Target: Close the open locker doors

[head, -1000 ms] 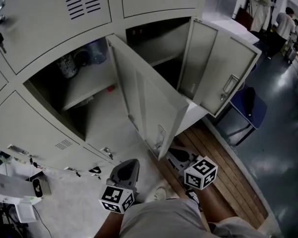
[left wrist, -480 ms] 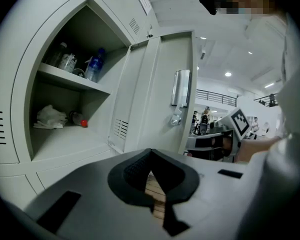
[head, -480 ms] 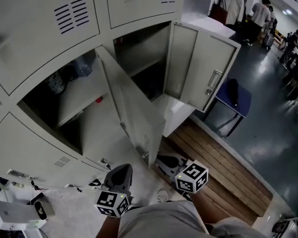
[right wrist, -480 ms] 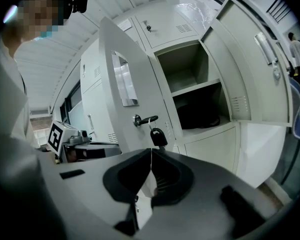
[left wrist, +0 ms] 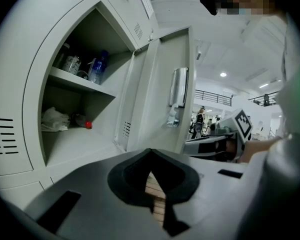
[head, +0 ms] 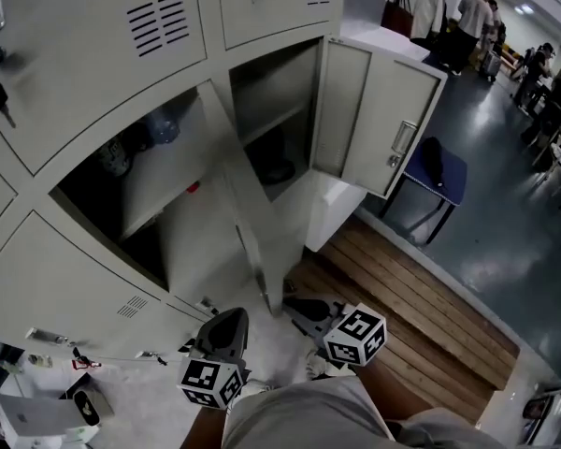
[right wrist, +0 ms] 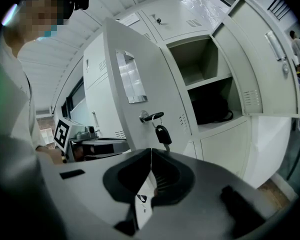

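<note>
1. Nothing is finished yet. Both locker doors stand open, so both are left to shut.
2. The near door (head: 260, 221) belongs to the left compartment (head: 150, 190), which holds a shelf with bottles (left wrist: 97, 67) on it. It is hinged on the post between the two compartments and swings straight out from the locker front, its free edge towards the person.
3. Its long axis runs up and down. The outer face, with a key (right wrist: 159, 125) hanging in the lock, looks to the right. The inner face looks to the left.
4. The far door (head: 381, 118) belongs to the right compartment (head: 271, 110), where a dark bag (right wrist: 211, 109) sits on the lower level. It hangs on that compartment's right side, also upright, swung out to the right with its inner face and latch turned towards the person.
5. The left gripper (left wrist: 150, 155) has its jaws together at the tips and carries nothing; it is held low, just left of the near door's free edge.
6. The right gripper (right wrist: 150, 158) is likewise closed and empty — it sits low on the other side of that edge, facing the keyed face.
7. Neither gripper looks to be touching a door. The near door seems the likelier one to be pushed first, from its outer face, since it stands between the two grippers.
</note>
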Tool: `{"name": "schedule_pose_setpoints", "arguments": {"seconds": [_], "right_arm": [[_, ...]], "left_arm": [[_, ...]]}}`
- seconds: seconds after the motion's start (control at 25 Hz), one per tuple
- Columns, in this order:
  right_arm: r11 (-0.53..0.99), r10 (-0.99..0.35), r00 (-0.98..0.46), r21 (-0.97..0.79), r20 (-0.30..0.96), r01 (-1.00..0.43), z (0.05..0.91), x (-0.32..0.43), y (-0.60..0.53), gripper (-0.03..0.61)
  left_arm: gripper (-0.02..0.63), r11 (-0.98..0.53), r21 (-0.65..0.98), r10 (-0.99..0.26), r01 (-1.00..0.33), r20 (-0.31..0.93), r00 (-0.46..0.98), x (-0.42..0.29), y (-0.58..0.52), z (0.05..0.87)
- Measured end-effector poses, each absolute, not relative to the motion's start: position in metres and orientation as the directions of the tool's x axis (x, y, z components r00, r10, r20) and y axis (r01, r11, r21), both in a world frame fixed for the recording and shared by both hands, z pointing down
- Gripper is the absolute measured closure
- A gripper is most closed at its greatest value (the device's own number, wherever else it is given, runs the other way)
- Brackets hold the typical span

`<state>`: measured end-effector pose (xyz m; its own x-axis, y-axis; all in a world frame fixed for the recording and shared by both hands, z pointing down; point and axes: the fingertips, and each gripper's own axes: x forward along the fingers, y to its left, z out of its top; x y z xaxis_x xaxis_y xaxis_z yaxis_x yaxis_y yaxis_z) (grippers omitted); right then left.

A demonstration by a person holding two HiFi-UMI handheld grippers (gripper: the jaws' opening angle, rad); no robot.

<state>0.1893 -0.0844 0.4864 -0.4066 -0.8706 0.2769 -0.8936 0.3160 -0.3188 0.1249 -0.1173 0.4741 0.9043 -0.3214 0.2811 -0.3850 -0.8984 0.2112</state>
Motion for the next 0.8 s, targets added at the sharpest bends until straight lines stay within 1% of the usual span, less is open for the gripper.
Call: {"name": "schedule_pose_setpoints", "arguments": {"seconds": [0.36, 0.8], "right_arm": [[0.355, -0.854, -0.44, -0.306, 0.278, -0.883, 0.489, 0.142, -0.102, 0.551], [0.388, -0.843, -0.467, -0.3, 0.266, -0.872, 0.491, 0.105, -0.135, 0.551]], "left_arm": [[0.598, -0.876, 0.185, -0.382, -0.445, 0.297, 0.875, 0.065, -0.13, 0.477], [0.598, -0.843, 0.18, -0.443, -0.507, 0.303, 0.844, 0.008, -0.148, 0.481]]}}
